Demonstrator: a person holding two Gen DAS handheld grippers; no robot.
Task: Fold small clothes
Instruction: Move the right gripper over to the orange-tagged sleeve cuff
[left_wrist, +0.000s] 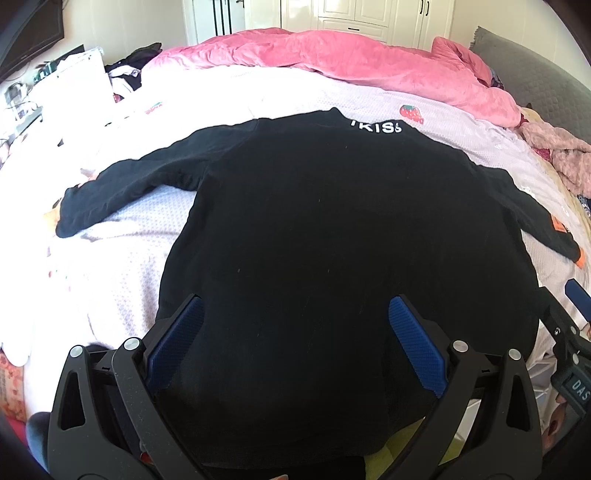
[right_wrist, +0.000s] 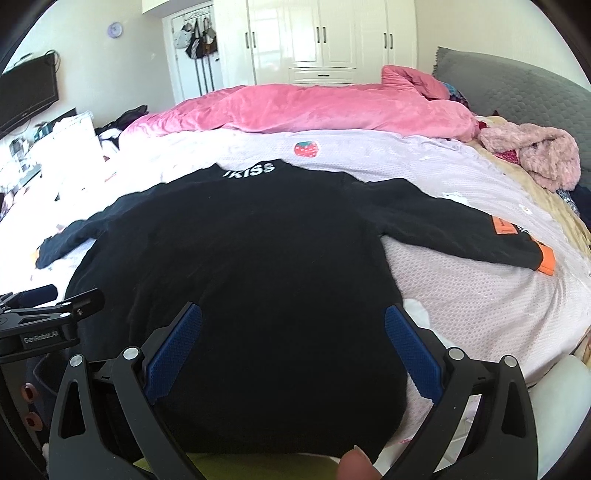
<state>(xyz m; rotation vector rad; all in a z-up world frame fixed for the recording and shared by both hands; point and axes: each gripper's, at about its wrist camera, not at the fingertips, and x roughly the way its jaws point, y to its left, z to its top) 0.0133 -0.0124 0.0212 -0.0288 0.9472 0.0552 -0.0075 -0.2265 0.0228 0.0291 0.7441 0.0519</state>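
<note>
While the bed (right_wrist: 480, 302) fills both views under its pale mesh cover with strawberry prints, a black long-sleeved top (left_wrist: 314, 240) lies spread flat on it, back upward, and serves here as the landmark. Its long axis runs straight away from both cameras: the hem is nearest the tongs, and the collar with white lettering (right_wrist: 250, 170) is farthest. Beyond the collar a pink quilt (right_wrist: 314, 107) is heaped across the bed. Both sleeves stretch outward from the top's shoulders, one ending in an orange cuff (right_wrist: 546, 262) on the right, the other plain on the left.

Left gripper (left_wrist: 293, 345) hovers over the hem on the top's left half, right gripper (right_wrist: 293, 349) over the hem nearer the right side seam; each is therefore nearer its own sleeve. Both sets of tongs stand wide apart, blue ribbed pads (left_wrist: 415, 345) spread on either side of dark cloth. Neither clamps anything, though whether the fingers brush the fabric cannot be told. A fingertip (right_wrist: 356, 463) shows at the bottom edge of the right view. As a judgement, folding has not begun, and the coming move depends on each gripper reaching along the hem or outward to its own side.
</note>
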